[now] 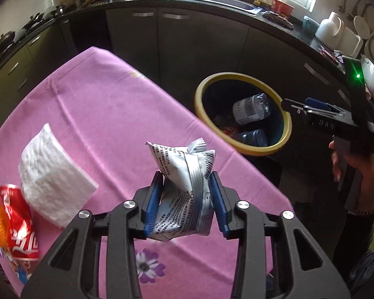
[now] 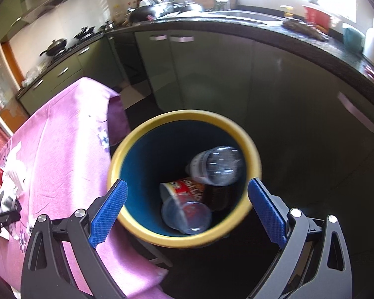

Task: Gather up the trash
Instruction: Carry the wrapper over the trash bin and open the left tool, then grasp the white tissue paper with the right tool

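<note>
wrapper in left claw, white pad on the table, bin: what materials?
Wrapper: likely metallised plastic film; silvery sheen, sharp crumples, printed text.
White pad: looks like soft paper tissue or sponge; matte, fuzzy, bends under its own weight. Can't tell which.
Bin: probably moulded plastic; smooth yellow rim, dull blue inner wall.

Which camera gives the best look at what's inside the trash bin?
The right wrist view: it looks nearly straight down into the bin, showing a bottle and cups. The left wrist view sees the bin sideways, contents partly hidden.
</note>
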The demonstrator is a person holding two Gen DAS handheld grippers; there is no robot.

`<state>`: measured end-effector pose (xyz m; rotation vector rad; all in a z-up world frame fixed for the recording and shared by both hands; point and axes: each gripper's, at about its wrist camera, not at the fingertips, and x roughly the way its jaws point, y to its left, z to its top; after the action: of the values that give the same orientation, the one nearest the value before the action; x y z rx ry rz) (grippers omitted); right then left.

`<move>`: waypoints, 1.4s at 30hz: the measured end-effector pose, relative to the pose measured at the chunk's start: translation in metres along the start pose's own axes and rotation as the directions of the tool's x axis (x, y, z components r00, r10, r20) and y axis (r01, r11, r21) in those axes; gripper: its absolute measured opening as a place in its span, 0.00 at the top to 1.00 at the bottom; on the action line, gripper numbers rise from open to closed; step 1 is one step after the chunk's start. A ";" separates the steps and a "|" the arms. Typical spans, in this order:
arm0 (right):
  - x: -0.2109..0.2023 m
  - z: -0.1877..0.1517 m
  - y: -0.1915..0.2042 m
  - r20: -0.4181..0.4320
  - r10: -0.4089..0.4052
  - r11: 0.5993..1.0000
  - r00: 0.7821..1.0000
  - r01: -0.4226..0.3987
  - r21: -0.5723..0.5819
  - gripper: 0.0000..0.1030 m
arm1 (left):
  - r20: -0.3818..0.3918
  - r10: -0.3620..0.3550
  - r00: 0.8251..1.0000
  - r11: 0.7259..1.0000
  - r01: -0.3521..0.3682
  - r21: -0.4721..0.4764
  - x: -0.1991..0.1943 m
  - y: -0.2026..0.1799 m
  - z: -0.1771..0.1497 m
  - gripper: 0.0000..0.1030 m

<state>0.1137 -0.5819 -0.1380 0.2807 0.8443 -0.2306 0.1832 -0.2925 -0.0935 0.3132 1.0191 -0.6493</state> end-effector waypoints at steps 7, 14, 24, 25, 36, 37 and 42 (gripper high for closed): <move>-0.027 -0.008 -0.042 0.036 -0.055 0.996 0.998 0.052 0.074 0.07 | 0.054 -0.049 0.997 0.992 0.042 0.123 0.039 -0.071 0.079 0.64; -0.040 -0.020 -0.077 0.033 -0.082 0.988 0.996 0.077 0.132 0.07 | 0.014 -0.067 0.998 0.995 0.066 0.080 0.109 -0.089 0.125 0.32; -0.029 -0.032 -0.094 0.008 -0.044 0.985 0.999 0.042 0.165 0.07 | 0.175 -0.071 0.982 0.997 0.072 0.002 0.034 -0.054 0.087 0.15; -0.027 -0.032 -0.091 0.004 -0.035 0.987 0.999 0.034 0.158 0.07 | 0.202 -0.064 0.977 0.998 0.066 -0.008 0.019 -0.048 0.079 0.15; -0.017 -0.010 0.034 -0.004 0.161 0.985 0.987 -0.161 -0.060 0.07 | 0.337 0.140 0.931 0.973 -0.067 -0.221 -0.106 0.048 -0.053 0.10; -0.016 -0.008 0.050 -0.008 0.183 0.979 0.983 -0.183 -0.089 0.07 | 0.334 0.171 0.927 0.964 -0.088 -0.249 -0.112 0.058 -0.063 0.09; -0.015 -0.008 0.165 -0.049 0.319 0.907 0.947 -0.320 -0.275 0.06 | 0.312 0.299 0.902 0.904 -0.162 -0.396 -0.141 0.107 -0.119 0.09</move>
<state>0.1493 -0.4233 -0.1064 0.1495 0.8092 0.1970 0.1181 -0.0973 -0.0367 -0.0157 0.7048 -0.2727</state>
